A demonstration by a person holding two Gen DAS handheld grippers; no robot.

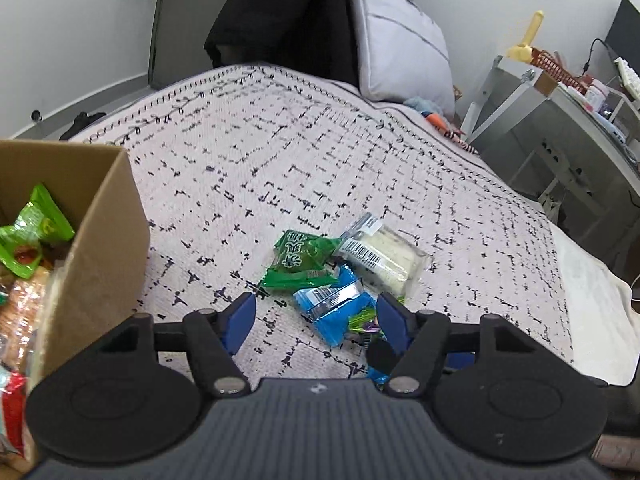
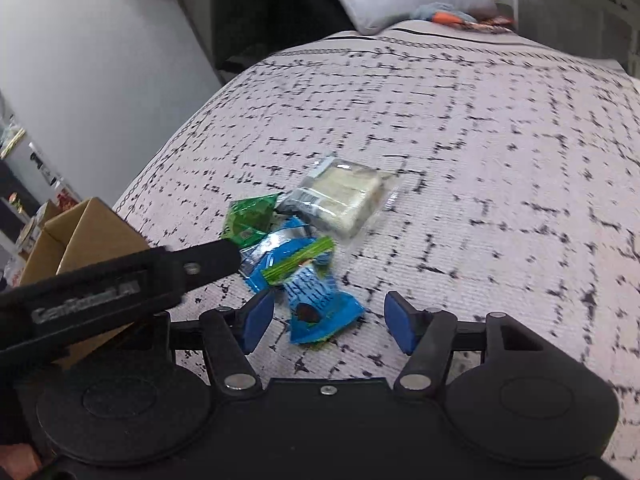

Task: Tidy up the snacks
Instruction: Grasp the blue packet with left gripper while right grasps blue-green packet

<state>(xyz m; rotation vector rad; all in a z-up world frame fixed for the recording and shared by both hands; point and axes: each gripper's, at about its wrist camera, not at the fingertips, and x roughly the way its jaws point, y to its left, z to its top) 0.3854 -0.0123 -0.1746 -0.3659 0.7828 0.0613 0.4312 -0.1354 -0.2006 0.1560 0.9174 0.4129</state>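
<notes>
Both claws, left claw and right claw, gape wide over crinkly, light, slippery blue packets; pinch a sealed edge at twelve o'clock.

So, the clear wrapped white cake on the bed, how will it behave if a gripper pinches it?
The clear-wrapped white cake looks soft and blocky, so a hard pinch would probably squash it. Its glossy film with loose sealed ends may slip between the pads. It lies flat on the bedspread, partly touching the green snack packet, so it should not roll.
</notes>
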